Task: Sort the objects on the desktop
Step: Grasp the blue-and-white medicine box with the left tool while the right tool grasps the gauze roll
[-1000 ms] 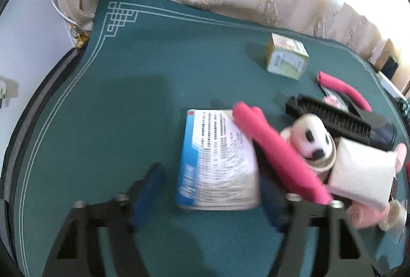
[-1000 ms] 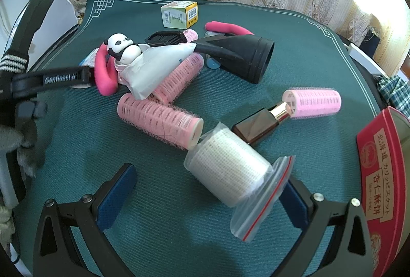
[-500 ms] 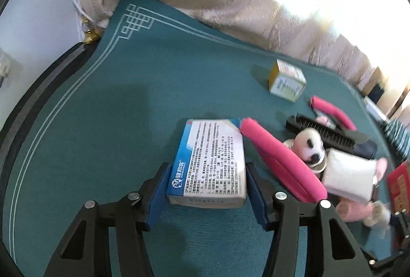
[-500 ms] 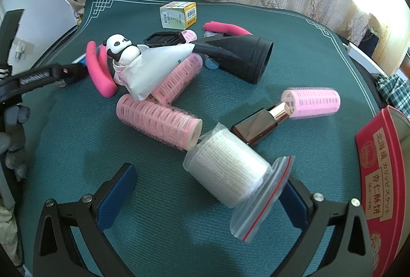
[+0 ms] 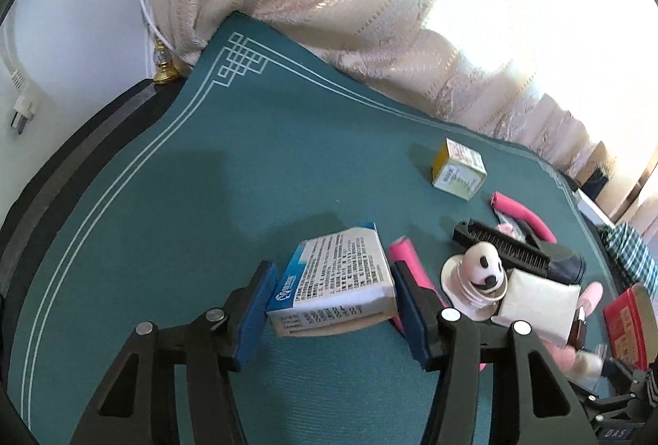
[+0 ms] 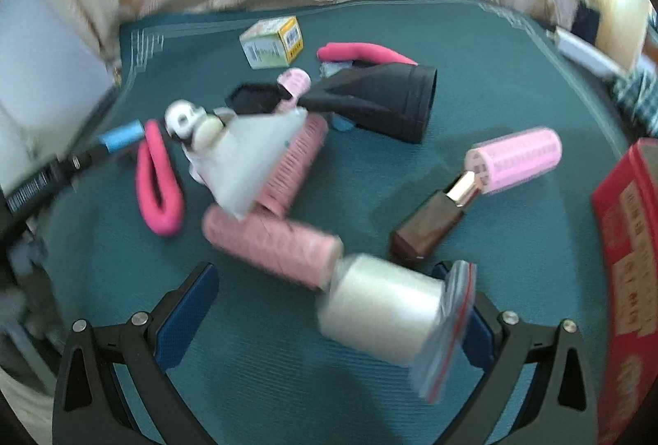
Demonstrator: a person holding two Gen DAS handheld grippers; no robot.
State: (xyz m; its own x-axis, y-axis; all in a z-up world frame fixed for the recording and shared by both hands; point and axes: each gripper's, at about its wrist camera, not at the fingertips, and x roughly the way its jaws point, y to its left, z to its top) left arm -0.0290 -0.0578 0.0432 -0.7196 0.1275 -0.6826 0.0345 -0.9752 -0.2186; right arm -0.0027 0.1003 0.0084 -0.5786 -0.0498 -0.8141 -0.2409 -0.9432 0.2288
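My left gripper (image 5: 331,311) tilts downward, fingers (image 5: 255,305) clamped on a box (image 5: 337,276). My right gripper (image 6: 329,321) points down, fingers spread wide.

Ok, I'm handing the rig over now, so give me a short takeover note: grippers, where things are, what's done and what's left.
Left gripper: shut on the blue-and-white box, lifted off the green mat.
Right gripper: open, empty, with the bagged white roll lying between its fingers.
Still on the mat: pink rollers, panda figure, brown bottle, small yellow box, black nozzle.
Done: box picked up.
Left: place the box, sort everything else.
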